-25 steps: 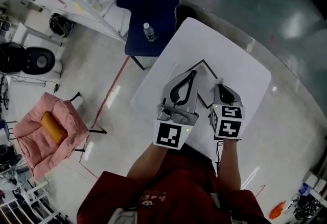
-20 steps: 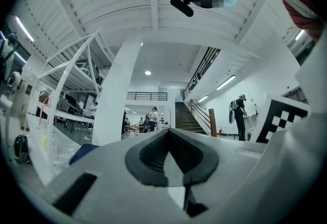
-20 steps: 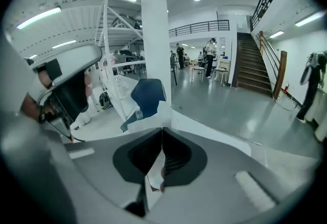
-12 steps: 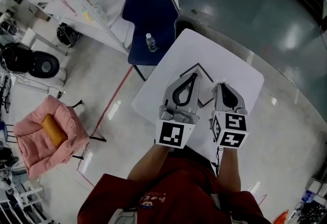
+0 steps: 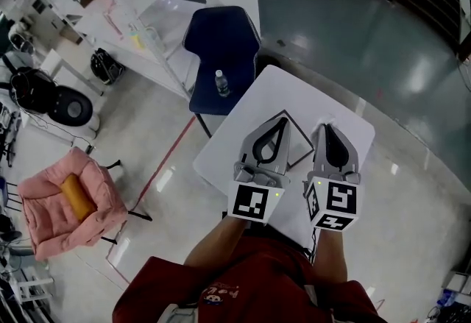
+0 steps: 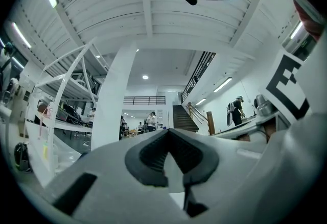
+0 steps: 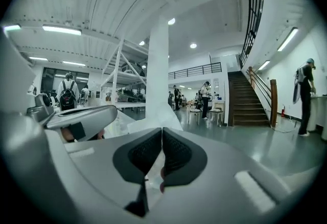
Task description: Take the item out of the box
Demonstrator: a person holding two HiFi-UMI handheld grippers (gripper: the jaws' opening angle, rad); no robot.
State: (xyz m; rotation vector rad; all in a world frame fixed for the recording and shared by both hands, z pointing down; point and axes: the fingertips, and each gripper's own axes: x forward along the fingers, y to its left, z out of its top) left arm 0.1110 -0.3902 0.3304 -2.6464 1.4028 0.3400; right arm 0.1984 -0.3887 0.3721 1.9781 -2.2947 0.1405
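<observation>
Evidently, left gripper (image 5: 282,121) and right gripper (image 5: 326,130) hang over the white table (image 5: 294,97), jaws pressed together, empty. We find no box or item in any view, so weight, stiffness and hold-point cannot be judged. Chair (image 5: 221,42) at 11 o'clock.
</observation>
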